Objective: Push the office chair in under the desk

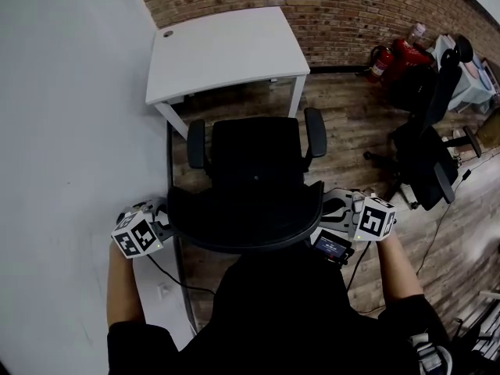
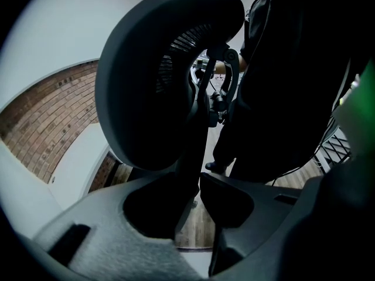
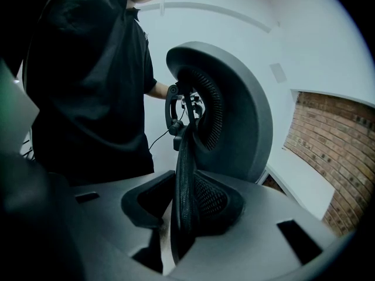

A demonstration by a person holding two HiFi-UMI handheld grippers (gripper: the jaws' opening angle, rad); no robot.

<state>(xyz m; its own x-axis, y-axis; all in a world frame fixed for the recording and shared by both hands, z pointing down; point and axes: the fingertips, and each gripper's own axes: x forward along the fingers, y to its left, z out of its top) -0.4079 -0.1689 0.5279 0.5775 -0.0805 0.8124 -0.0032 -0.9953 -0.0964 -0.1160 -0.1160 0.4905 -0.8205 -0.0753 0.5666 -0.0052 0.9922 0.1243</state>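
The black office chair [image 1: 258,158] stands on the wood floor with its seat facing the white desk [image 1: 226,49], a short gap in front of the desk's near edge. At the left edge of the curved backrest [image 1: 242,225], my left gripper [image 1: 166,221] is shut on the rim; in the left gripper view the dark rim [image 2: 190,157] runs down between the jaws [image 2: 190,209]. My right gripper [image 1: 332,213] is shut on the right edge, where the mesh rim [image 3: 184,174] is pinched between the jaws [image 3: 181,209]. The headrest [image 3: 234,110] rises behind.
A white wall [image 1: 70,131] runs close along the chair's left side. A second black chair [image 1: 426,147] stands to the right, with red fire extinguishers [image 1: 391,57] by the brick wall [image 1: 328,6]. A cable [image 1: 168,276] trails on the floor near my left arm.
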